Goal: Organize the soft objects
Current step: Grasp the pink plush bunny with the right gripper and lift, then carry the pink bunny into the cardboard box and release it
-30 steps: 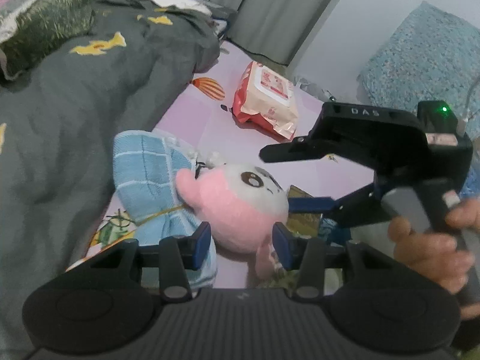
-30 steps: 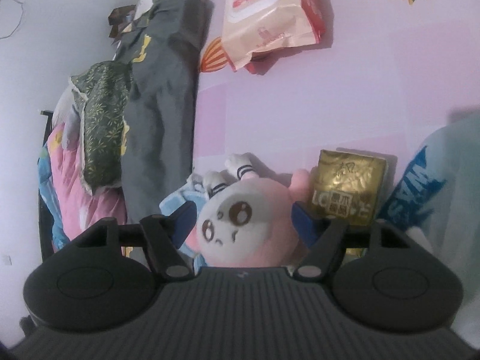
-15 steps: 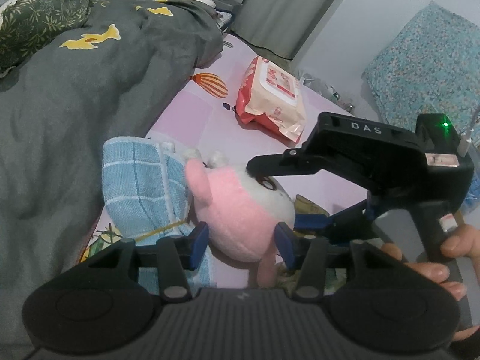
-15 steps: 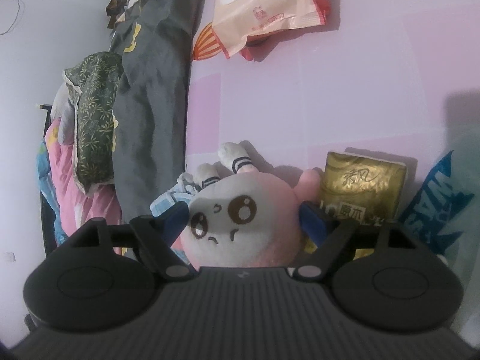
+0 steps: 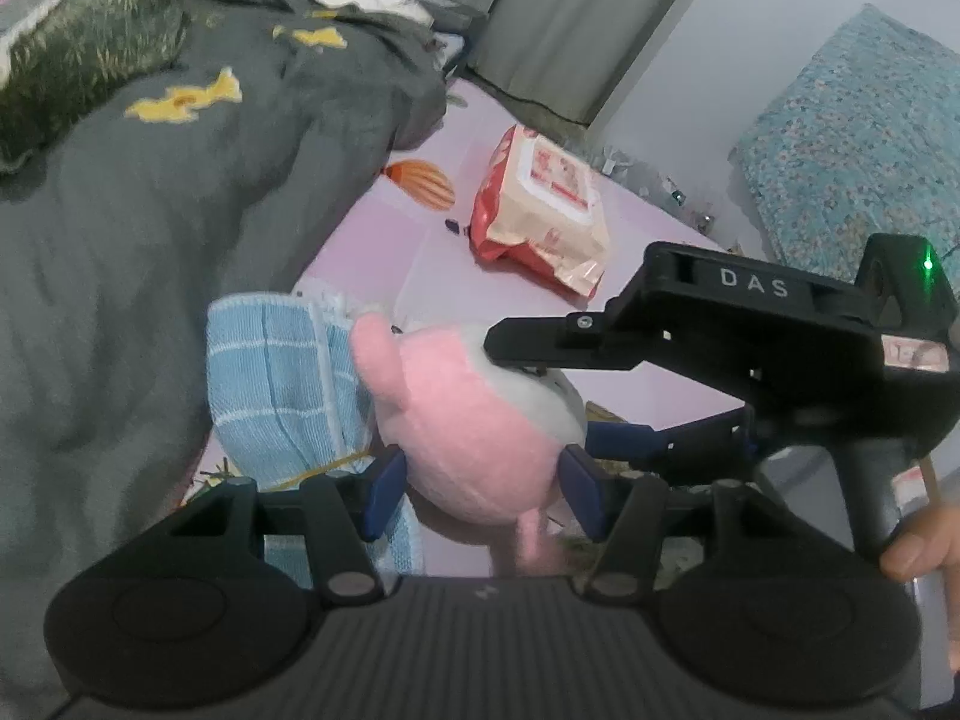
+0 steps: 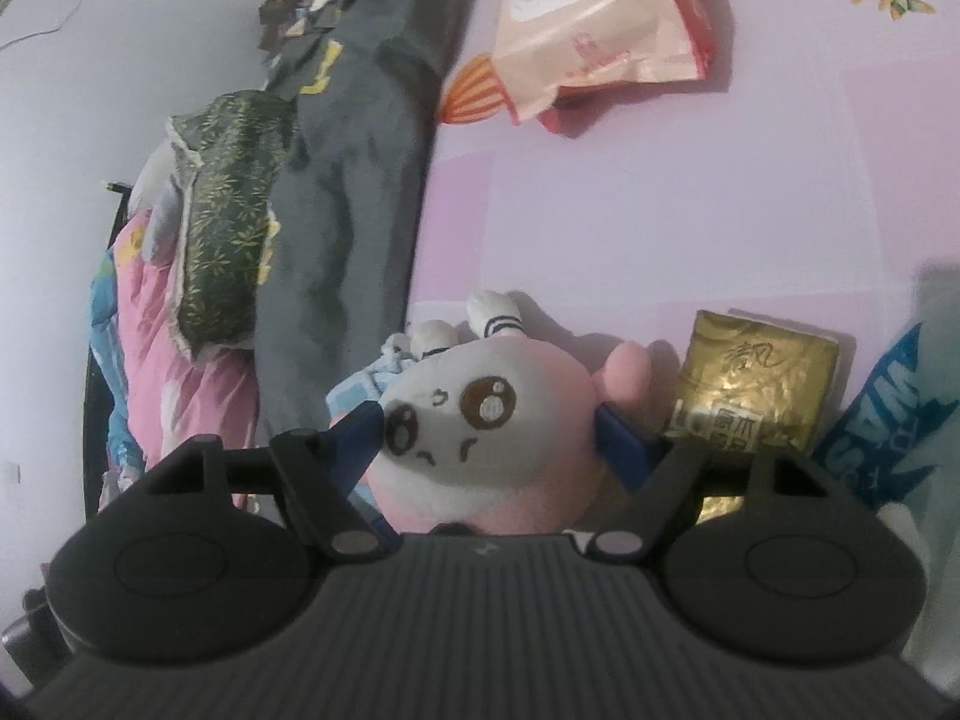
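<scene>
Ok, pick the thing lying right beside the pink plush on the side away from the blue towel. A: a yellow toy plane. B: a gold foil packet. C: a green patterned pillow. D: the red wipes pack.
B: in the right wrist view the gold foil packet sits next to the pink plush, opposite the blue towel.
</scene>
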### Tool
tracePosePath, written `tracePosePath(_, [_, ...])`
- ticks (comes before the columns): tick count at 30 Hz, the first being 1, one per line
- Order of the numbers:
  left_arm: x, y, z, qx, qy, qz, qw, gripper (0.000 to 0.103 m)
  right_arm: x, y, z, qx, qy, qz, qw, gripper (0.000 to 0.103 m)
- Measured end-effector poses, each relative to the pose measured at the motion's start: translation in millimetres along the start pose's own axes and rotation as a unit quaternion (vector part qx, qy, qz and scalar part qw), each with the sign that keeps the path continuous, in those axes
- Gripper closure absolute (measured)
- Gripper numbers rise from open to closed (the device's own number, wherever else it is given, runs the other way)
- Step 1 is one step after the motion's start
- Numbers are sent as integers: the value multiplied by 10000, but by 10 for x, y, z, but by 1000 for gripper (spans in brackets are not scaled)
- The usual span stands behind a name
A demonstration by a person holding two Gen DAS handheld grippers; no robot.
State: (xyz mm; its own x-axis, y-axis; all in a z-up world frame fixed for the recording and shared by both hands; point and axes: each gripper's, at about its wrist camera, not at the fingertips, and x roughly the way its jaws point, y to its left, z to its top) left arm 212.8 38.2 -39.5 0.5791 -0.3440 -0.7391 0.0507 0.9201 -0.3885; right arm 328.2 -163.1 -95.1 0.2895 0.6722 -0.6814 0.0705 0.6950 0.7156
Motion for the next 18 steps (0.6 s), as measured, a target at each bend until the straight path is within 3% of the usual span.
tracePosePath(18, [-1172, -603, -39, 689, -1186, -58, 9905, 46, -1114, 815, -398, -904, -918, 504, 9904, 26])
